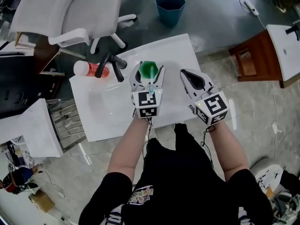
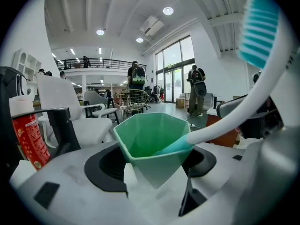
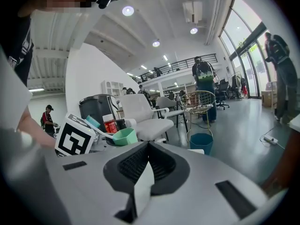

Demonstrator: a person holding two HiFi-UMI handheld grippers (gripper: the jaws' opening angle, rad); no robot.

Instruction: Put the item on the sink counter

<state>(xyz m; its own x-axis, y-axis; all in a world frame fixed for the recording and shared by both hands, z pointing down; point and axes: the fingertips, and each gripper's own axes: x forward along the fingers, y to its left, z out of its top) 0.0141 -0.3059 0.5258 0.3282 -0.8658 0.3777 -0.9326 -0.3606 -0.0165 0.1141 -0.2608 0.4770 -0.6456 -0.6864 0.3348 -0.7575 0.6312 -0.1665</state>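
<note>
Cup and toothbrush together are the thing to be set down, and both are in the left claw (image 1: 148,74). The green cup (image 1: 149,70) is faceted and stands upright, mouth up, between that claw's two jaws, which are closed against its sides. A white-handled toothbrush (image 2: 234,114) stands in the cup, and in the left gripper view its teal bristles lean up and away to the right.

The person stands at the near edge of a white tabletop (image 1: 108,116) with both arms reaching forward over it. The cup is over the far middle part of this surface, so its resting place lies straight below the claw rather than off to any side. Whether the cup's base touches the surface or hangs just above it cannot be told from these views.

A black tap (image 1: 110,64) and a red bottle (image 1: 91,69), lying on its side, are near the cup on its left. The area to its right is bare.

The right claw (image 1: 187,76) is just beside the left one, over the right part of the surface. Its jaws are pressed together with nothing between them.

As a judgement, the left arm alone can finish: a short, straight lowering that keeps the cup level, then a parting of the jaws.
</note>
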